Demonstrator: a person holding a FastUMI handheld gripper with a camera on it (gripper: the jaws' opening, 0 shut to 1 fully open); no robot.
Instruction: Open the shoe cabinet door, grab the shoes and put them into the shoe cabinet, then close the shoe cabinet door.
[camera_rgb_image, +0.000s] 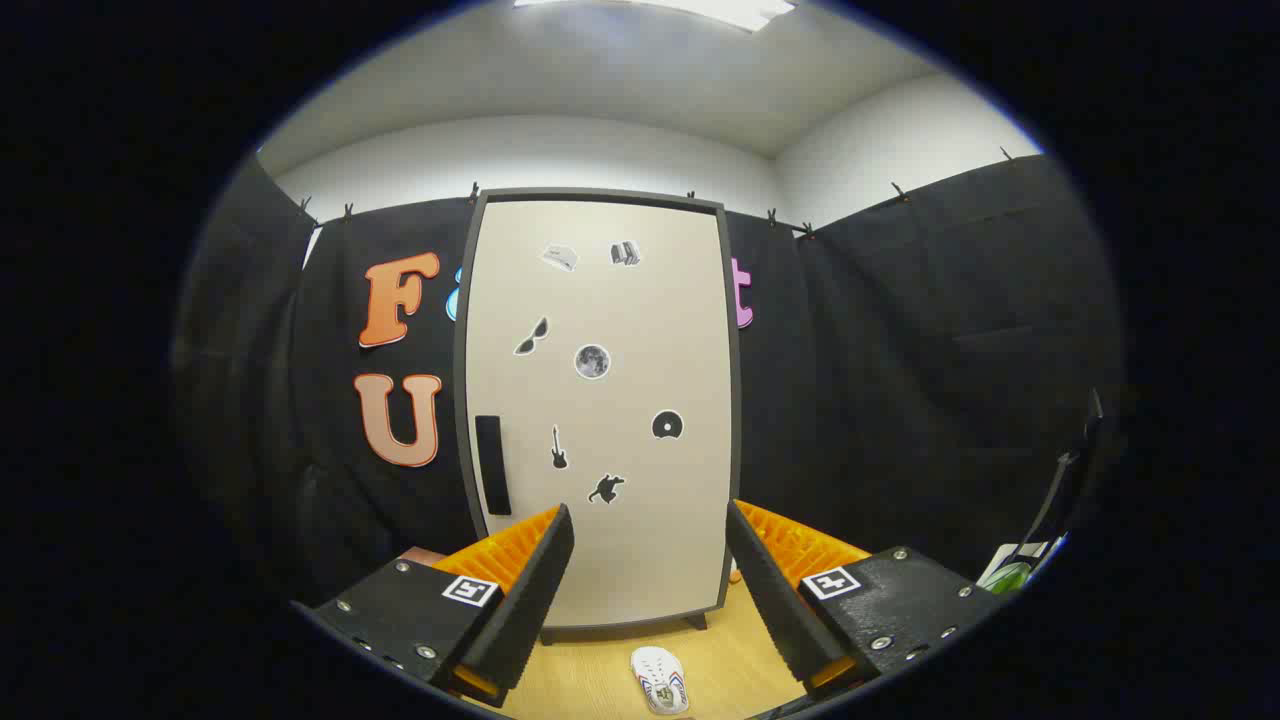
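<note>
1. At the bottom of the frame the tool (650, 585) is open: its two fingers (520, 600) stand wide apart with nothing between them.
2. Low in the gap between the fingers, at the bottom centre, one white shoe (660, 680) with coloured trim lies on the light wooden bench (590, 675), just ahead of the tool and apart from both fingers.
3. Beyond the shoe, in the middle of the frame, stands the shoe cabinet (600, 410), its beige door (640, 300) shut and dotted with small dark stickers. What is inside cannot be seen.
4. A dark upright handle (492, 465) sits at the door's lower left edge, above and beyond the left finger.
5. My reading: the task is at its first step, opening the door, and no shoe has been stored yet.
6. The next move likely calls for bringing the open tool up and leftward to the handle, closing on it, and swinging the door outward clear of the shoe below.
</note>
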